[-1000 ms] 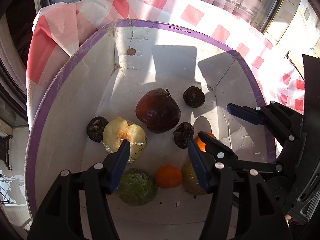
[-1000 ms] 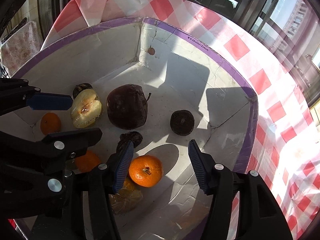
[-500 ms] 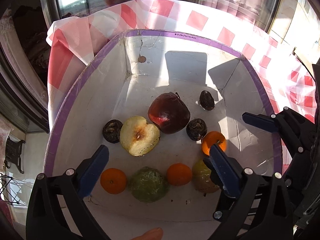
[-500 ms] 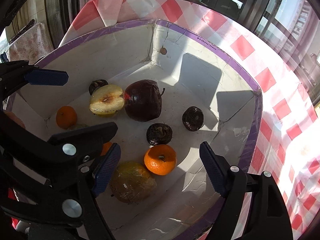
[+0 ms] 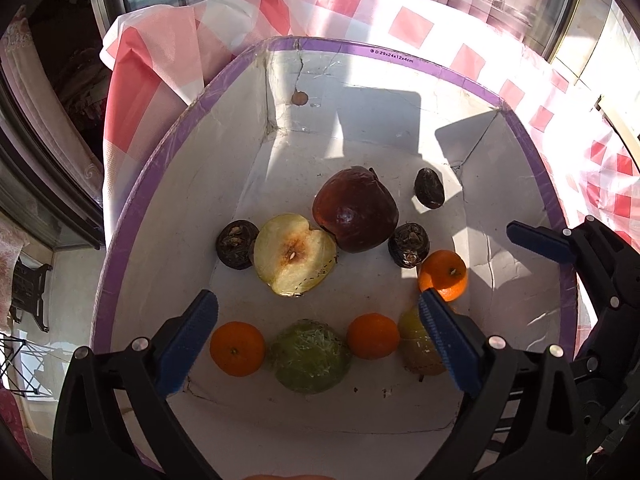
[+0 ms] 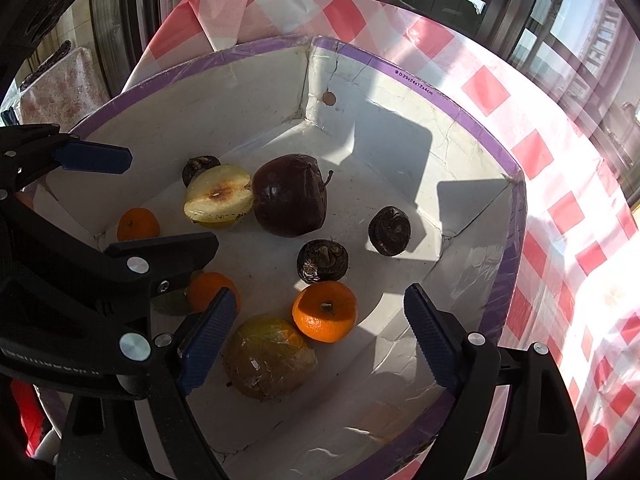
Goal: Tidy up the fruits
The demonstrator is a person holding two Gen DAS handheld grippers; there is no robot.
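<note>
Over the white purple-rimmed cardboard box, the left gripper is standing wide open and empty; the right gripper is opening, empty, a small orange tangerine at its twelve o'clock.

- The far half of the white box floor lies bare, open from above.
- Red apple, halved apple and dark chestnuts crowd the middle.
- Tangerines and a green fruit line the near wall.
- Bare floor beside the right wall, past one tangerine.
</note>
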